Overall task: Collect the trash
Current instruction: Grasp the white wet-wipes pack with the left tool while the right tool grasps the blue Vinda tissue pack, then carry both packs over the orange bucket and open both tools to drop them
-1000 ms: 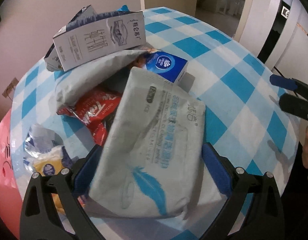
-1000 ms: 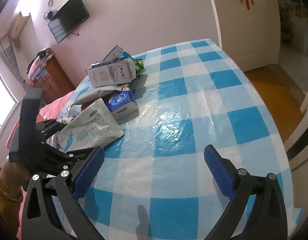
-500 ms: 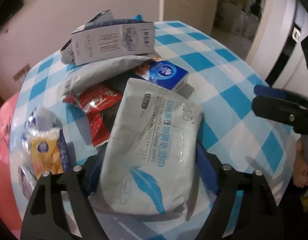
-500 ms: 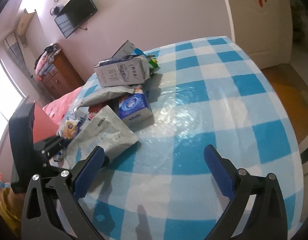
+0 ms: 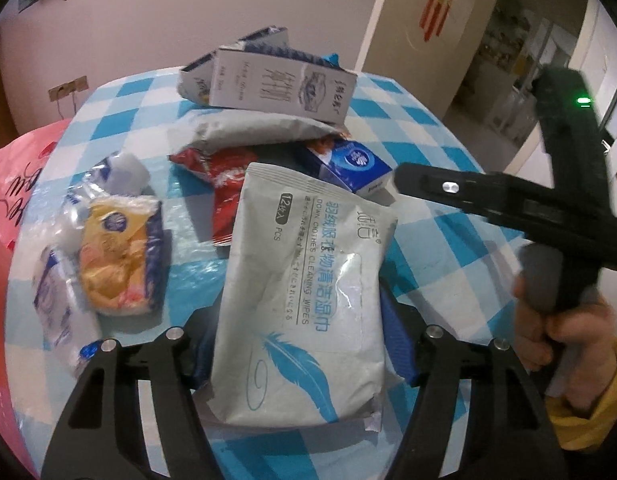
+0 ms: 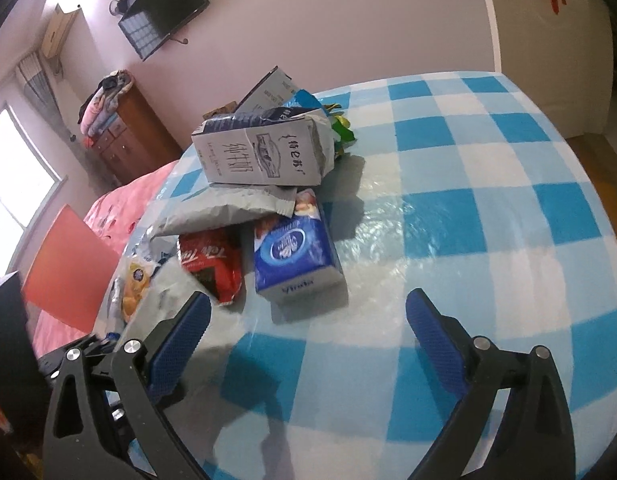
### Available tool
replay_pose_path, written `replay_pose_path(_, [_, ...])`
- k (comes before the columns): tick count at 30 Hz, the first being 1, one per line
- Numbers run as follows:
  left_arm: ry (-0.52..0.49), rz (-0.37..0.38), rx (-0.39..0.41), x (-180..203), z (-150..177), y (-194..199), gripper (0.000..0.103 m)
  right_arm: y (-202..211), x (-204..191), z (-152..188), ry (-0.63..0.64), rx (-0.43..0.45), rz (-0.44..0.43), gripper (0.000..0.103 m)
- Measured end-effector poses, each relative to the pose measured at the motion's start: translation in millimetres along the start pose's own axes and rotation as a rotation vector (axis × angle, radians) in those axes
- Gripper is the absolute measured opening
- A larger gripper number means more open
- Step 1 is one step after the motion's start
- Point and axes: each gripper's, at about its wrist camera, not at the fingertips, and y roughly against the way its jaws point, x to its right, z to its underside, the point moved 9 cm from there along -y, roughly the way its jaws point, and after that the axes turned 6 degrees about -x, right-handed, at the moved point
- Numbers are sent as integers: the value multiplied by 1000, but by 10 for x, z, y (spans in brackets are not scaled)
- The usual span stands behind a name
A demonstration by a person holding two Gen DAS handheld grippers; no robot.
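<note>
Fingers (image 5: 396,344) of the closing left gripper (image 5: 296,344) flank the wipes pack (image 5: 304,296)

The grey wipes pack (image 5: 304,304) is showing "DOWN CLOTHES CLEANING WIPES" and "12 PCS", plus Chinese lines I'm not reading. The blue tissue box (image 6: 294,256) is carrying "Vinda" on its end, upside down from here. The red wrapper (image 6: 210,266) is showing white lettering, too creased to read. Milk carton (image 6: 260,156) has Chinese brush script.
</note>
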Motion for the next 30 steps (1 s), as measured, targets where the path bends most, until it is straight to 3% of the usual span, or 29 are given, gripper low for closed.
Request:
replay_pose_path(3, [24, -1, 16, -50, 23, 101, 68, -100, -52, -72, 31, -3, 13, 81])
replay_pose_path(15, [62, -34, 57, -265, 106, 414, 68, -456, -187, -171, 108, -43, 81, 81])
replay_pose_path(20, [81, -28, 69, -335, 143, 483, 68, -478, -190, -165, 152, -41, 156, 61])
replay_pose_path(30, [90, -16, 96, -367, 169, 578, 68, -350, -180, 20, 162, -40, 185, 55])
